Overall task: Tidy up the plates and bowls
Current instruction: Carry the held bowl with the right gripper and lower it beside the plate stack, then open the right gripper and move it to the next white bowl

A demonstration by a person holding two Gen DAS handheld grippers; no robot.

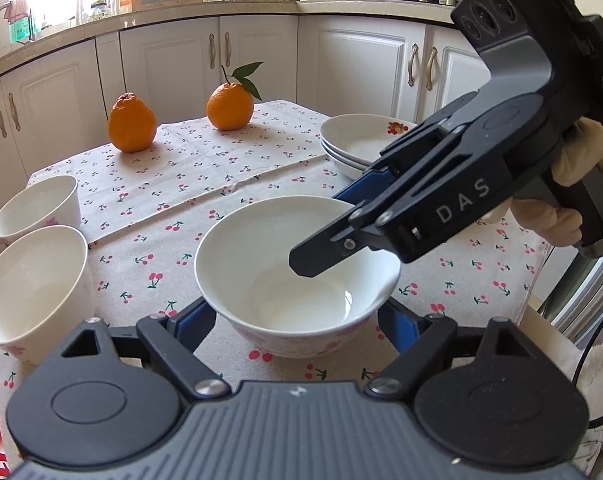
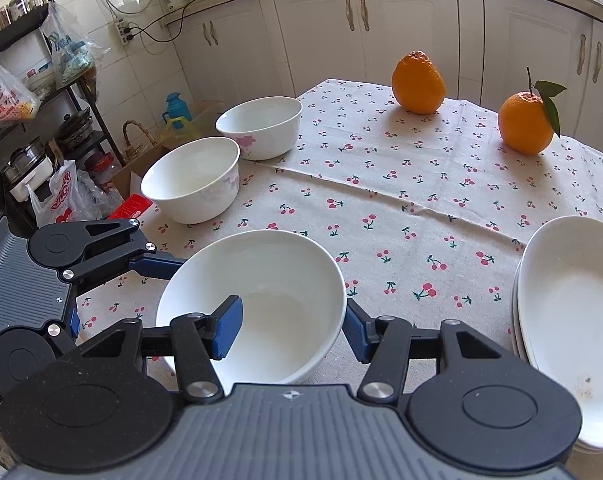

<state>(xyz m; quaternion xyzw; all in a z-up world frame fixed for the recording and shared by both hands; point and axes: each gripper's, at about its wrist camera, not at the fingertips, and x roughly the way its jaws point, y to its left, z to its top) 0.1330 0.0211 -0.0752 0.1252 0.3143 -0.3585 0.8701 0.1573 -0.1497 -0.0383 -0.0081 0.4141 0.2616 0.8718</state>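
Observation:
A white bowl (image 1: pixel 297 276) (image 2: pixel 257 304) stands on the cherry-print tablecloth near the table's front. My left gripper (image 1: pixel 297 328) is open, its blue pads either side of the bowl's base. My right gripper (image 2: pixel 293 332) (image 1: pixel 321 240) is open and straddles the bowl's rim, one finger inside the bowl, the other outside. Two more white bowls (image 1: pixel 33 288) (image 1: pixel 37 208) stand at the left edge; they also show in the right wrist view (image 2: pixel 193 180) (image 2: pixel 261 126). A stack of white plates (image 1: pixel 353 144) (image 2: pixel 569 320) sits at the right.
Two oranges (image 1: pixel 132 122) (image 1: pixel 229 106) stand at the table's far side. White kitchen cabinets (image 1: pixel 257 56) lie behind the table. A rack with bags and pots (image 2: pixel 41 100) stands beyond the table's left edge.

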